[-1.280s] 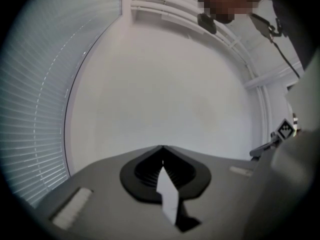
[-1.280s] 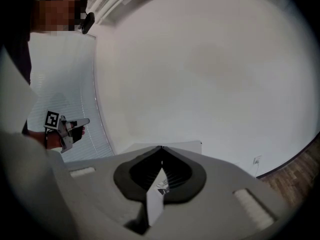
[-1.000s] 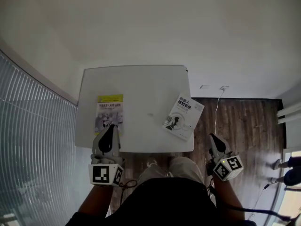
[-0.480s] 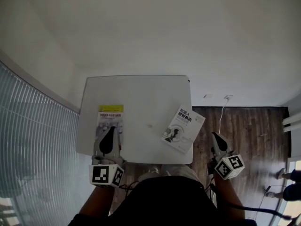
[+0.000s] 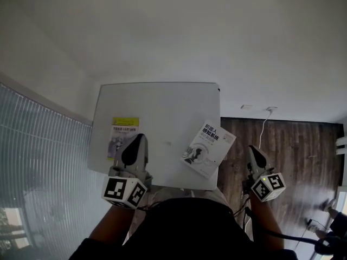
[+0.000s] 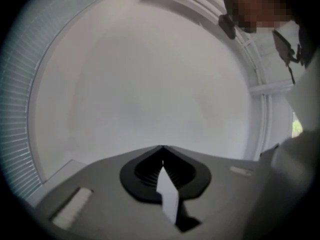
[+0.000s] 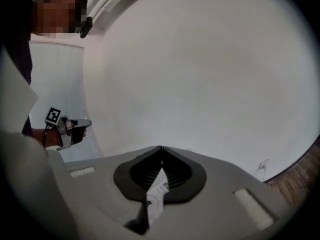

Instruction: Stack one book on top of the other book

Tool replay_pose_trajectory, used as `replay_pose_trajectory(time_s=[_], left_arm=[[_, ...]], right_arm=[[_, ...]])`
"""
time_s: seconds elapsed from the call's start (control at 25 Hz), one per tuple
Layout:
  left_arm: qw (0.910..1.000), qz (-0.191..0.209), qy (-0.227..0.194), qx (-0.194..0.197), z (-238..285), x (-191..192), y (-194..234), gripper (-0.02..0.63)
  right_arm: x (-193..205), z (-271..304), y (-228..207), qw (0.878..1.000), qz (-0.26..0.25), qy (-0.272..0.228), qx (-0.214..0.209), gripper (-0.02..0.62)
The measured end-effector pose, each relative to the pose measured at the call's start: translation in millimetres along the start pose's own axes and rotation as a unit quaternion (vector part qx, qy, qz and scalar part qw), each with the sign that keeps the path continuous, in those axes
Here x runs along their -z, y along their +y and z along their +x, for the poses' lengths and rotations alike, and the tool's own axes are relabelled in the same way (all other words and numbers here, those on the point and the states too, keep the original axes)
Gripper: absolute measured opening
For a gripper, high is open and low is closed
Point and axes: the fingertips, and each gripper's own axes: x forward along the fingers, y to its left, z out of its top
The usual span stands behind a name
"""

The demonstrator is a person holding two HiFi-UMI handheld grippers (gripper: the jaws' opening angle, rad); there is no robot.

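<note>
Zero stacking done so far: seeing the yellow-topped book (image 5: 124, 137) lying flat at the left of the desk (image 5: 162, 104) and the white book (image 5: 209, 148) lying askew, poking past the desk's right edge, well apart and neither lifted. Holding the left hand-held gripper (image 5: 138, 141) pinched together and empty by the yellow-topped book's near corner. Holding the right hand-held gripper (image 5: 252, 150) likewise closed on nothing, off the desk over the wooden floor (image 5: 293, 145), near the white book. Judging everything as left to do: gripping one book, carrying it across, laying it on the other. Finding no containers anywhere.
</note>
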Motion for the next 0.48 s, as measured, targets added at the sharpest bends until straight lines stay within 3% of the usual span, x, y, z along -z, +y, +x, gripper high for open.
replay_pose_trajectory(time_s=[0.12, 0.24, 0.36, 0.48], left_arm=[[0.9995, 0.02, 0.015, 0.022, 12.9, 5.2, -18.3, 0.008], [0.9948, 0.026, 0.082, 0.054, 25.1, 52.9, -30.6, 0.008], [0.9877, 0.035, 0.131, 0.078, 36.7, 97.6, -43.2, 0.008], [0.9819, 0.045, 0.143, 0.115, 49.4, 120.1, -57.9, 0.008]], right_arm=[[4.8, 4.1, -8.4, 1.0, 0.0, 0.003, -0.011, 0.002], [8.2, 8.2, -2.6, 1.0, 0.009, -0.011, -0.028, 0.002], [22.0, 15.1, -5.1, 0.999, 0.021, -0.002, -0.03, 0.078], [42.1, 18.6, -12.5, 0.999, 0.026, 0.01, -0.016, 0.102]])
